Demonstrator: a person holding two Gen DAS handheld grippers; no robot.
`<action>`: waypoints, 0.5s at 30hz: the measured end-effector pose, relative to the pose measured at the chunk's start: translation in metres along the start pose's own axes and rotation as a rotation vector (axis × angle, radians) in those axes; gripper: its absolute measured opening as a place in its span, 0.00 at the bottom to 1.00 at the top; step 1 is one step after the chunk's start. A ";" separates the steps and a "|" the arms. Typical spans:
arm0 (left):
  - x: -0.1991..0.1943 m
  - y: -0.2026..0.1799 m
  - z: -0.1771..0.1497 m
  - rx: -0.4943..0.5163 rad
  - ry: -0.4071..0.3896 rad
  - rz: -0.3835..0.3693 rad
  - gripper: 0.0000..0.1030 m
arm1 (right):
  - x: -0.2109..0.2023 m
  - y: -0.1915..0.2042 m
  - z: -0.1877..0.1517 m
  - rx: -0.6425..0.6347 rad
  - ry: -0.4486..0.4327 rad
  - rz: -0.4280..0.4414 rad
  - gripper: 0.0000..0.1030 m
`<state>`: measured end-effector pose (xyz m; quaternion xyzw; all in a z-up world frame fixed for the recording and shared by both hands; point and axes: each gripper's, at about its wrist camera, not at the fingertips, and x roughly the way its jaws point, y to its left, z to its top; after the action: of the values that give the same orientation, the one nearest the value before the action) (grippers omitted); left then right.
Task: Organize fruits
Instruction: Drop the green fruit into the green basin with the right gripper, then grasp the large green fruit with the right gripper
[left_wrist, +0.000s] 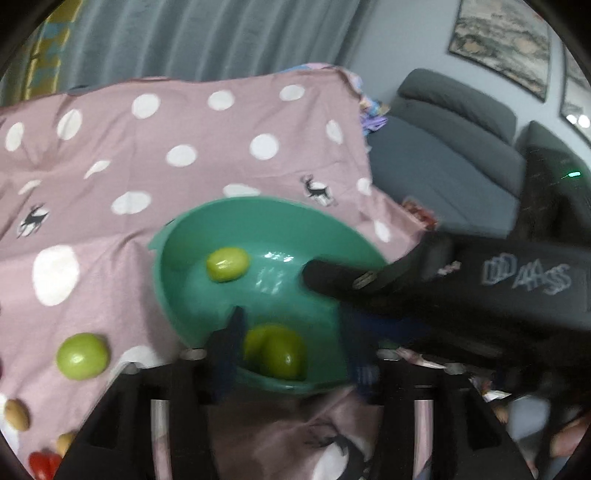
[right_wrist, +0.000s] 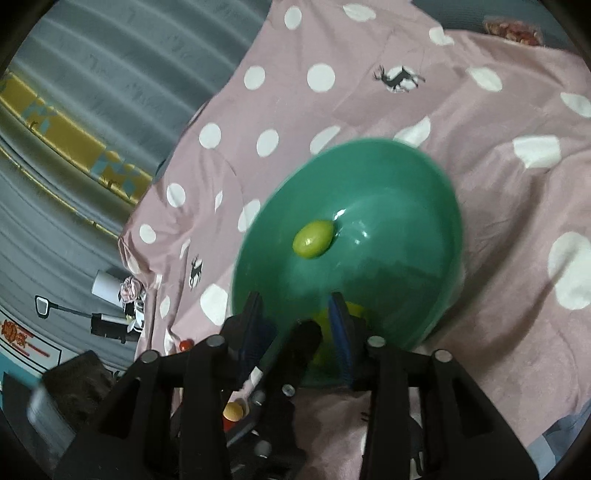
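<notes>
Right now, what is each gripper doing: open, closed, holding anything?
Left gripper: open, fingers astride a green fruit in the green bowl; not clamped.
Right gripper: open over the bowl's near edge, holding nothing.

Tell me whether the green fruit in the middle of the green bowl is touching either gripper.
Apart. In the right wrist view the green fruit lies alone on the green bowl floor, with bare bowl between it and both grippers near the rim.
</notes>
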<state>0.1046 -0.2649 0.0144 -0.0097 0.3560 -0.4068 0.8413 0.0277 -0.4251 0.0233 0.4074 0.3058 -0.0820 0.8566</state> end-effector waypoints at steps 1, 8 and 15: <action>-0.007 0.004 0.000 -0.011 -0.015 0.017 0.79 | -0.004 0.001 0.001 -0.002 -0.006 0.010 0.54; -0.063 0.060 -0.007 -0.175 -0.113 0.150 0.99 | -0.029 0.020 -0.006 -0.034 -0.033 0.095 0.90; -0.088 0.111 -0.033 -0.214 0.025 0.394 0.99 | -0.004 0.047 -0.026 -0.052 0.060 0.162 0.93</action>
<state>0.1232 -0.1206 0.0080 -0.0244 0.4024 -0.1947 0.8942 0.0306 -0.3747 0.0439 0.4108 0.2994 0.0078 0.8612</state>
